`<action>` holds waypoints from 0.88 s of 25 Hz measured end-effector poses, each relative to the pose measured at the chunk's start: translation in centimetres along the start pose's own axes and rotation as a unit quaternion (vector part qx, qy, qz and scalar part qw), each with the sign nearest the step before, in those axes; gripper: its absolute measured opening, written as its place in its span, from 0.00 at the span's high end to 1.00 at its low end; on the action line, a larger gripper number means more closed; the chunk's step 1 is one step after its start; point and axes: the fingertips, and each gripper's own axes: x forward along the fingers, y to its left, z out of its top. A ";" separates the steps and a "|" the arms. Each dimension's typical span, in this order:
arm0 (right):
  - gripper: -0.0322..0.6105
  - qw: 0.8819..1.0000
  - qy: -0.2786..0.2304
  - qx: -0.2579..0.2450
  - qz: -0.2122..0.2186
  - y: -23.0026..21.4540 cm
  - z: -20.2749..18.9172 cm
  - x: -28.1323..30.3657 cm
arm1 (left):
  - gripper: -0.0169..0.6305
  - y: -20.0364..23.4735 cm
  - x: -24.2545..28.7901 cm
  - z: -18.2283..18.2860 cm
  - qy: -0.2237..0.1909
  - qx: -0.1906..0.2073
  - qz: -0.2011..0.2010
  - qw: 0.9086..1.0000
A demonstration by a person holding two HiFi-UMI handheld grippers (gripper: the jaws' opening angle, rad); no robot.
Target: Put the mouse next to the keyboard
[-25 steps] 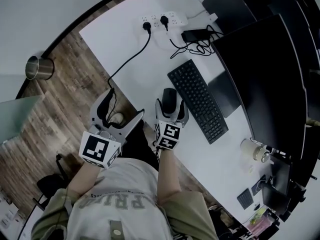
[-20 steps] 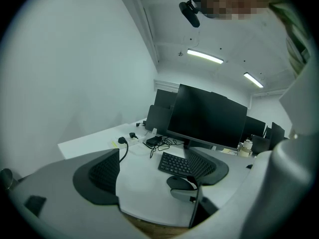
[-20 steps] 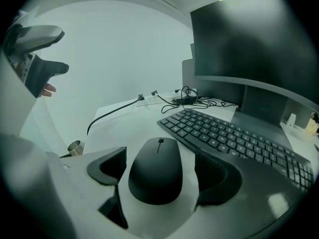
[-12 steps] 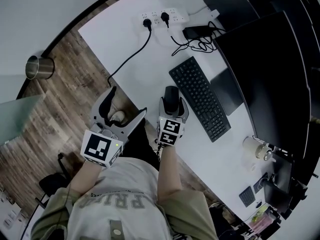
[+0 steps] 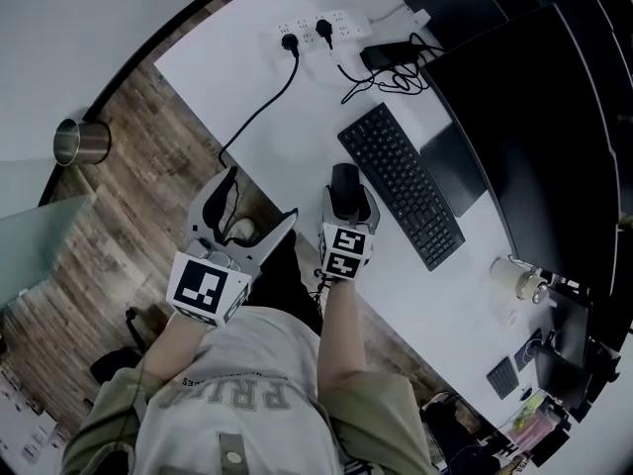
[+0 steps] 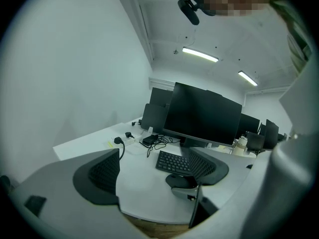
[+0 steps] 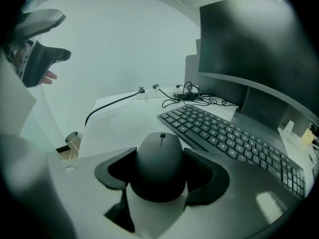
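A black mouse (image 5: 344, 182) lies on the white desk (image 5: 257, 77), just left of the black keyboard (image 5: 401, 186). My right gripper (image 5: 346, 196) straddles the mouse; its jaws are closing and both pads meet the sides of the mouse (image 7: 160, 163). The keyboard (image 7: 224, 133) runs off to the right of it. My left gripper (image 5: 259, 198) hangs open off the desk's near edge, above the wooden floor, with nothing between its fingers. From the left gripper (image 6: 157, 171) view, the mouse (image 6: 180, 180) and the keyboard (image 6: 174, 162) lie ahead.
A large black monitor (image 5: 534, 137) stands behind the keyboard. A power strip (image 5: 316, 30) with black cables sits at the desk's far end. A pale mug (image 5: 516, 277) stands to the right. A metal cup (image 5: 79, 139) stands on the floor at left.
The right gripper's jaws have drawn in round the mouse. The head view has drifted a little; the left gripper stays about where it was.
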 end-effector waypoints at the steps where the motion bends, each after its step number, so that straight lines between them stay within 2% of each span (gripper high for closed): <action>1: 0.49 1.000 -0.002 0.010 -0.005 -0.1 0.0 -0.1 | 0.33 -0.1 0.0 0.2 0.000 0.004 -0.005 1.000; 7: 0.49 0.997 -0.026 0.057 -0.053 -0.4 0.2 -2.4 | 0.33 -0.5 -0.8 0.6 0.003 0.026 -0.043 0.999; 12: 0.49 0.990 -0.050 0.083 -0.106 -1.1 0.8 -5.4 | 0.33 -1.4 -1.5 0.7 0.003 0.039 -0.084 0.996; 16: 0.49 0.979 -0.069 0.105 -0.159 -1.9 1.0 -8.4 | 0.33 -2.7 -2.3 0.8 0.003 0.058 -0.135 0.989; 22: 0.49 0.960 -0.097 0.121 -0.232 -2.3 1.1 -14.2 | 0.33 -5.1 -4.2 0.7 0.001 0.080 -0.210 0.974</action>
